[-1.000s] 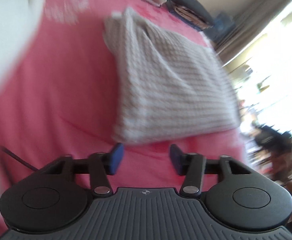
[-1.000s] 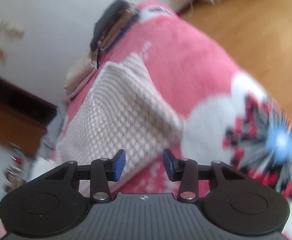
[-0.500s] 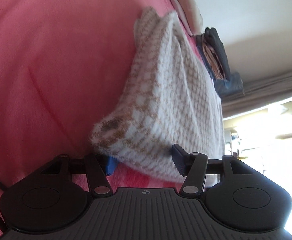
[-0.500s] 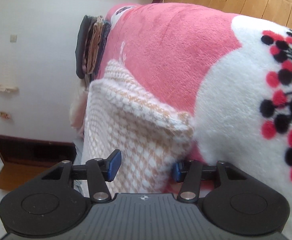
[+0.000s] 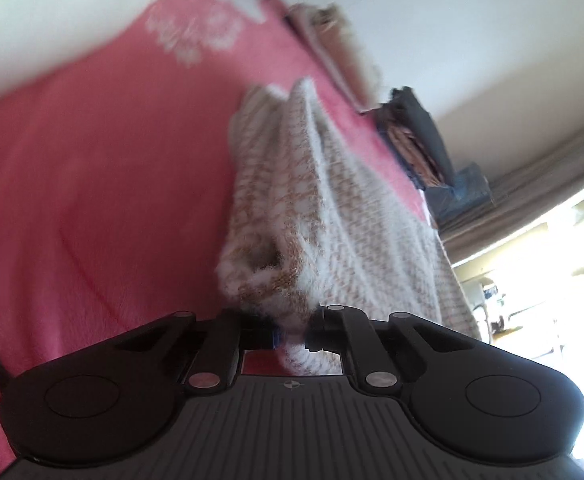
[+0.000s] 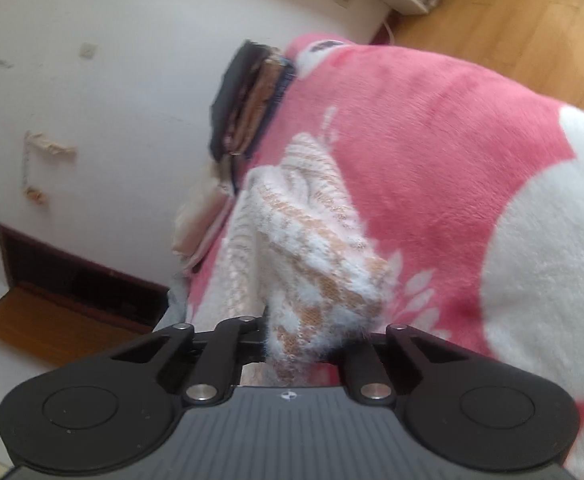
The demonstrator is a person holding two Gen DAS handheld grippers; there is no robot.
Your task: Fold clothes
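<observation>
Knitwear fills both grips: the left claw point(image 5: 292, 334) is pinched tight on a bunched corner of the sweater point(image 5: 315, 208), and the right claw point(image 6: 297, 340) is clamped on another bunched corner of the same garment point(image 6: 311, 248). Its fuzzy, loose-haired knit carries a small tan-and-white check, and the fabric puckers into a thick fold right at each claw's fingertips. From each claw the sweater runs straight ahead, its long axis stretching away toward the wall, the near end raised off the bed and the far end lying on it. Under and to both sides of the garment spreads a plush pink blanket point(image 5: 104, 184) with white snowflake motifs. Beyond the sweater's far end, against the white wall point(image 6: 112, 92), sits a dark stack of folded clothes point(image 6: 248, 96), with a pale beige folded pile point(image 5: 343, 52) beside it. Motion blur softens finer detail.
</observation>
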